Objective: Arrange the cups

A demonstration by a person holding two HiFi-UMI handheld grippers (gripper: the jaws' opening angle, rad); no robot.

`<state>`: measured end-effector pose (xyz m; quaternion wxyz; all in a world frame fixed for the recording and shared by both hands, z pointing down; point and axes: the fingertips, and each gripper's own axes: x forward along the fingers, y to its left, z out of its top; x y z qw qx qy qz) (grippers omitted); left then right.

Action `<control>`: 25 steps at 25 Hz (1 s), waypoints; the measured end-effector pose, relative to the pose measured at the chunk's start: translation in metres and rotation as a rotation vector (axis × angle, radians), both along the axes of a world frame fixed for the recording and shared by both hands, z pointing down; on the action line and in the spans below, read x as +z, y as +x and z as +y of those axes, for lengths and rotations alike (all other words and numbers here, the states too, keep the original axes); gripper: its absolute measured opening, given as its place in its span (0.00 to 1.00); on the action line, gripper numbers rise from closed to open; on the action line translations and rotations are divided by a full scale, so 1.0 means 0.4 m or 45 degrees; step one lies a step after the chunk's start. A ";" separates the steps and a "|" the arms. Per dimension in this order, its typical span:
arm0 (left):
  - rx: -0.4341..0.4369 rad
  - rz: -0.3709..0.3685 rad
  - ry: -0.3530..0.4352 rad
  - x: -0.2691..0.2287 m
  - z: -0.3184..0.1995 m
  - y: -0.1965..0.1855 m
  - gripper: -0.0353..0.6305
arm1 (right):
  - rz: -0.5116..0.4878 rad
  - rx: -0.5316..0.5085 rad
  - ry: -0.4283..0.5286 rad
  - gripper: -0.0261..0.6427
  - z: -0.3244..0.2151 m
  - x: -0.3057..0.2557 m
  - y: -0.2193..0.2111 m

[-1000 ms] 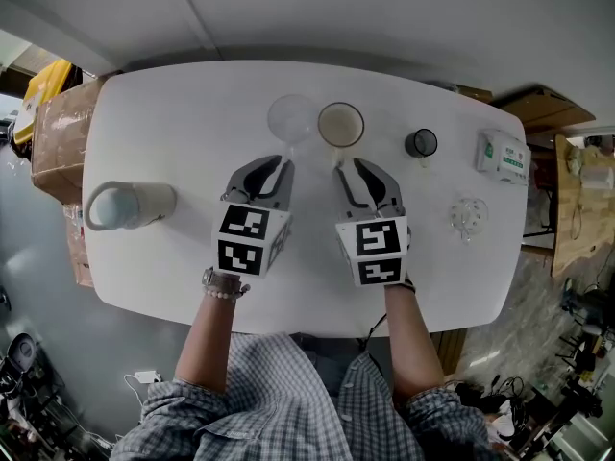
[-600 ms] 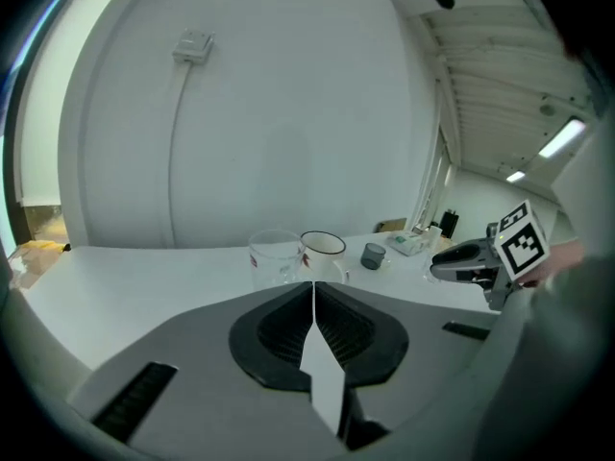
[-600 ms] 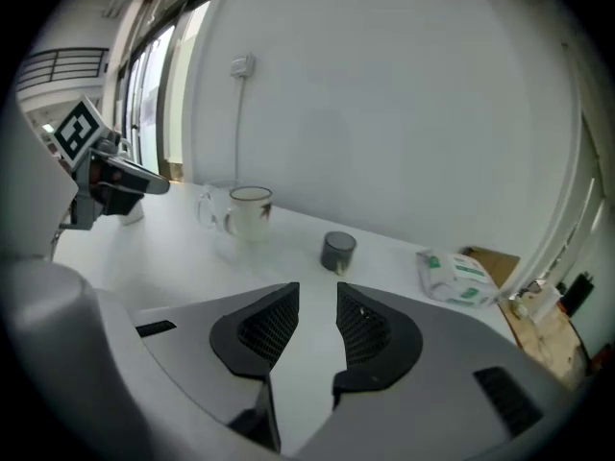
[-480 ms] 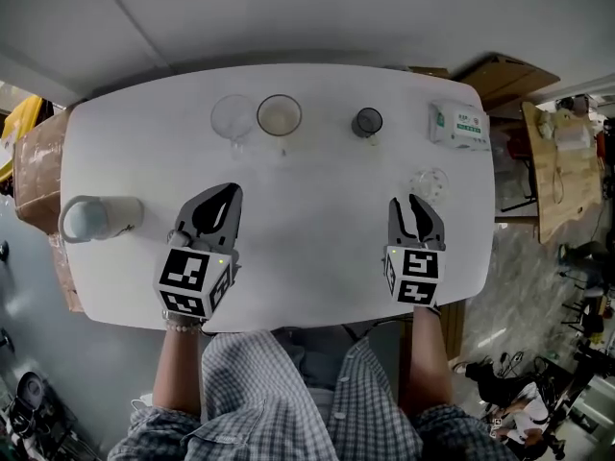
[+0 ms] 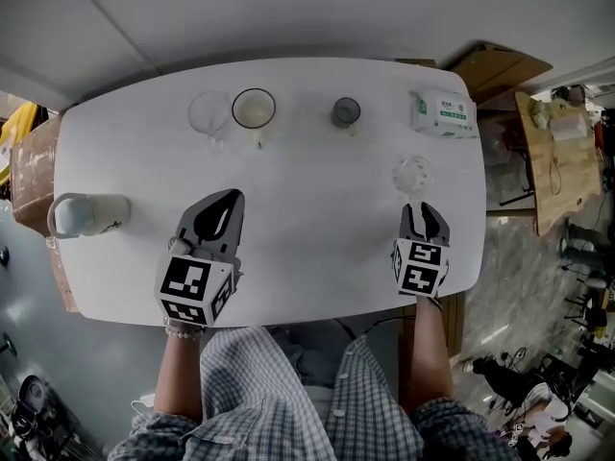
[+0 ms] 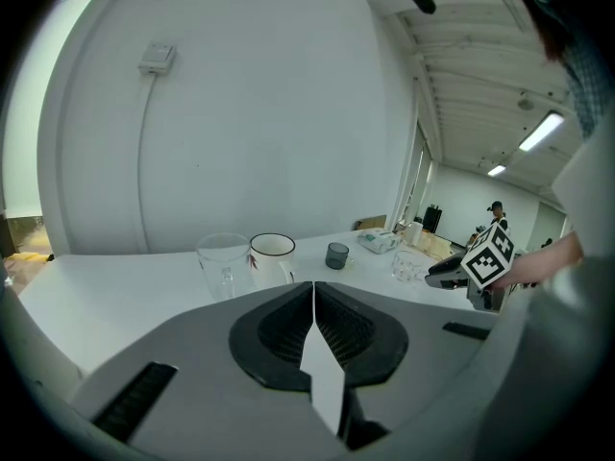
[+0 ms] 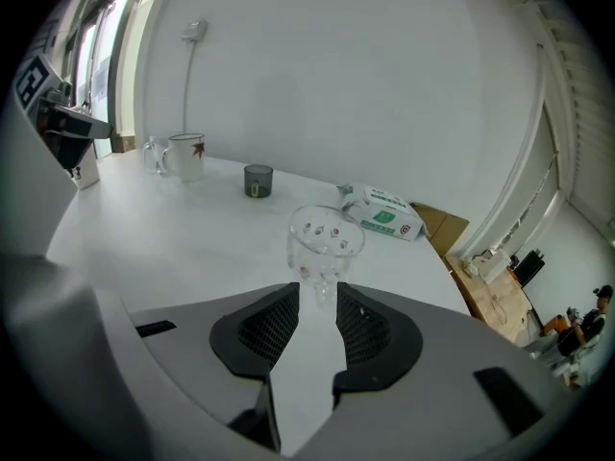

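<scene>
A clear glass mug (image 5: 209,113), a white enamel mug (image 5: 254,109) with a dark rim and a small dark grey cup (image 5: 346,112) stand in a row along the far side of the white table (image 5: 317,248). A clear glass with small printed dots (image 5: 413,174) stands apart at the right. My right gripper (image 5: 424,207) points at it from just short of it; in the right gripper view the jaws stand a little apart with the dotted glass (image 7: 325,243) just beyond their tips. My left gripper (image 5: 229,198) hangs over the near left of the table, shut and empty.
A white jug-like vessel (image 5: 86,214) lies at the table's left end. A green-and-white tissue pack (image 5: 442,113) sits at the far right corner. Cardboard boxes (image 5: 24,152) stand left of the table, and a wooden bench (image 5: 553,152) stands to its right.
My right gripper has swung from beside the enamel mug across to the right, in front of the dotted glass. My left gripper has drawn back from the glass mug and its jaws have closed.
</scene>
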<state>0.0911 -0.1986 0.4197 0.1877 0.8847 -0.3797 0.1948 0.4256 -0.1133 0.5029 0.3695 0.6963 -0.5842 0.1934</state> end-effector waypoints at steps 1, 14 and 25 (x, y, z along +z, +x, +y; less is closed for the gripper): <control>-0.001 0.000 0.002 -0.002 0.004 0.004 0.08 | -0.003 0.005 -0.003 0.19 -0.002 0.008 0.006; -0.050 -0.003 0.014 -0.008 0.013 -0.008 0.08 | -0.064 0.018 0.023 0.14 -0.034 0.013 -0.009; -0.071 0.004 0.014 -0.012 -0.001 -0.046 0.08 | -0.169 -0.127 0.024 0.13 -0.098 0.021 -0.210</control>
